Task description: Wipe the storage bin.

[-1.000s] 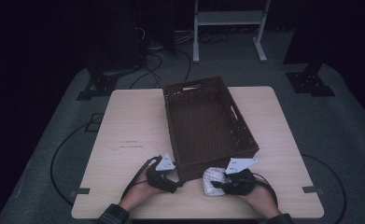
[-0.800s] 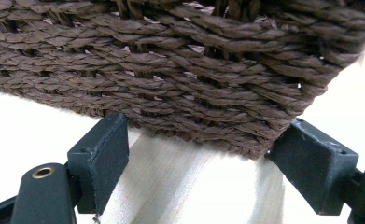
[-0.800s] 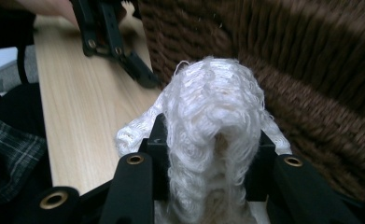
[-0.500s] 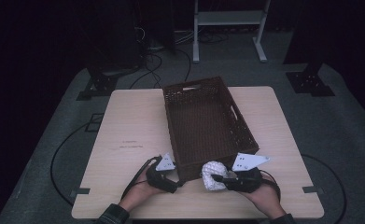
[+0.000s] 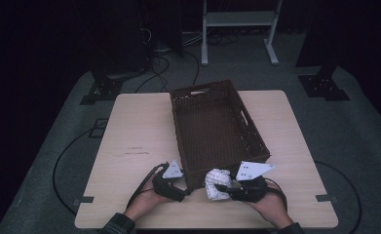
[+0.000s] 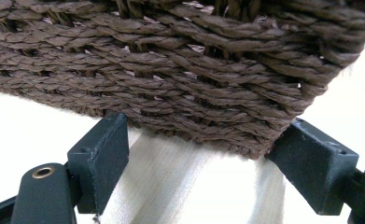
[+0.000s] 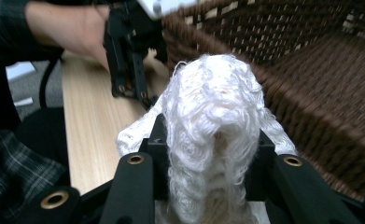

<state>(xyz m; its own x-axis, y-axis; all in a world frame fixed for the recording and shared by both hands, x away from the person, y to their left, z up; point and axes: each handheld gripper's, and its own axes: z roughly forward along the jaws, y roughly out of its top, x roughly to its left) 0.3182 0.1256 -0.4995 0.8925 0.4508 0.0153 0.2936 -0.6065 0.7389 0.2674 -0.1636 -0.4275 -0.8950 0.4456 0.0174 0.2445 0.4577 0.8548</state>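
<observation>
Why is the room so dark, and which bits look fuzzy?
High view: lamps light the wooden table, the floor behind fades to black. Right gripper view: the white fluffy cloth is bright and sharp on top, blurry by the camera; the wicker basket is smeared. Left gripper view: the basket weave is crisp, the table glares white.

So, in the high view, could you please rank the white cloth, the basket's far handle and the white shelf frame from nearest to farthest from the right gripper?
1. White cloth: clamped in the right gripper.
2. Basket's far handle: on the basket's far end wall.
3. White shelf frame: on the floor behind the table.
</observation>
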